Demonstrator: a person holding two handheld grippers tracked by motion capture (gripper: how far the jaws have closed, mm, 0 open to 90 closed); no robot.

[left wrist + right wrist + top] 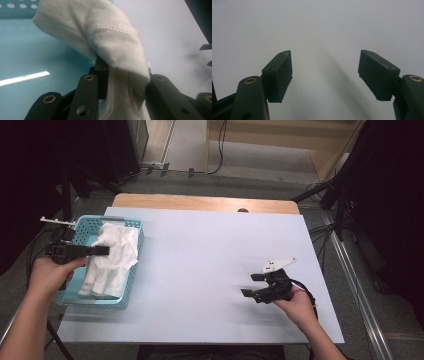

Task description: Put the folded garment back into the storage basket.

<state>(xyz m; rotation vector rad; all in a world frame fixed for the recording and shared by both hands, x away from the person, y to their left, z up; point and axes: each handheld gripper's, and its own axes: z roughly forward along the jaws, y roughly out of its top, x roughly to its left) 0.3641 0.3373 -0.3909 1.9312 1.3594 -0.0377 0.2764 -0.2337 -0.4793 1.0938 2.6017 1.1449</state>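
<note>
The left gripper (102,251) sits at about nine o'clock on the table in the high view, held in the person's left hand (50,275), its black jaws reaching over the near wall of a light-blue basket (131,270) and meeting the white cloth (112,260) that lies inside — the cloth fills most of the basket, bunched toward twelve o'clock and trailing toward six. At roughly four o'clock the right gripper (252,285) is held in the right hand (297,305) just above the pale table cover (210,260), well apart from the basket, pointing toward nine o'clock with nothing between its jaws. In the left gripper view the jaws are clamped on a fold of the white cloth (117,50), which drapes over and down between them; a woven band runs across the fold at twelve o'clock, and the basket's blue floor (37,55) lies toward nine o'clock. In the right gripper view the right gripper (325,75) has its two jaws spread wide — only bare pale table cover (317,25) lies between and beyond them.
</note>
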